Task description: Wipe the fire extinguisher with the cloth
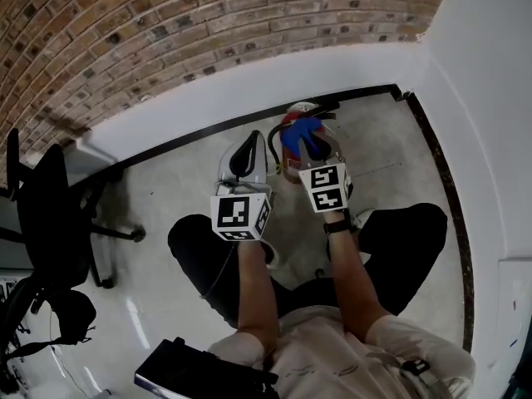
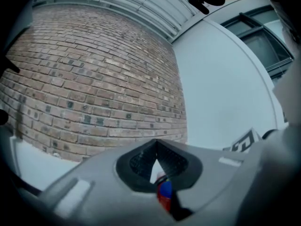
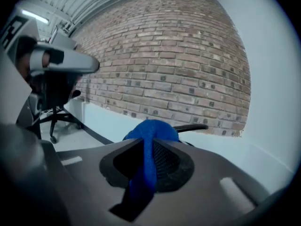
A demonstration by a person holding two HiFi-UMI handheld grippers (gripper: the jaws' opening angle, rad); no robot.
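Observation:
The red fire extinguisher (image 1: 290, 169) stands on the floor near the corner of the room. A blue cloth (image 1: 298, 135) lies over its top, and my right gripper (image 1: 310, 145) is shut on it. In the right gripper view the cloth (image 3: 150, 132) bulges out past the gripper (image 3: 146, 144), with the extinguisher's black lever (image 3: 190, 126) behind it. My left gripper (image 1: 247, 145) hangs just left of the extinguisher, apart from it, jaw tips together on nothing. In the left gripper view that gripper (image 2: 156, 146) frames a sliver of the red body (image 2: 163, 199).
A brick wall (image 1: 166, 23) runs behind the extinguisher and a white wall (image 1: 490, 98) closes the right side. A black office chair (image 1: 50, 214) stands at the left. A black bag (image 1: 71, 314) lies nearby. The person's knees (image 1: 195, 239) flank both grippers.

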